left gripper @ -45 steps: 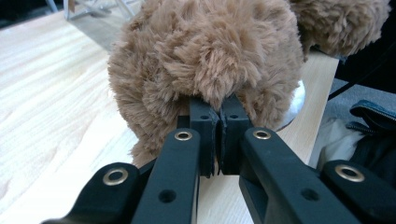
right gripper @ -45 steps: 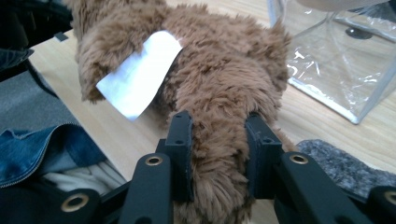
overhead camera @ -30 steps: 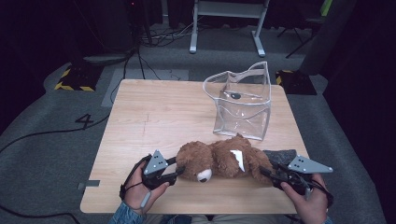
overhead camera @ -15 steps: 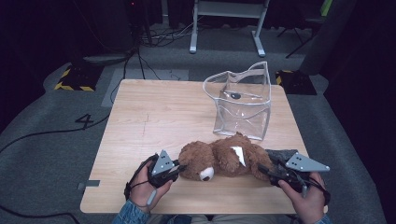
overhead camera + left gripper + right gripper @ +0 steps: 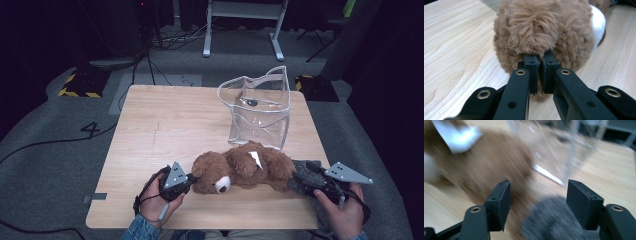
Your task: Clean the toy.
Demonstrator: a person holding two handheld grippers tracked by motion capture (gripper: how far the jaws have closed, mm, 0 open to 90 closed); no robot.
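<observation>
Teddy bear (image 5: 242, 170), brown and shaggy with a white snout, lies on its side at the table's (image 5: 170, 125) 6 o'clock edge. The left gripper (image 5: 538, 65) has just clenched on a tuft of fur at the bear's head, jaws nearly together. The right gripper (image 5: 537, 202), at the bear's 3 o'clock end, has just been opening; its jaws stand wide, over a grey fuzzy foot (image 5: 551, 220), pads clear of it. The high view adds a clear plastic bag (image 5: 260, 112) upright at the bear's 12 o'clock.
</observation>
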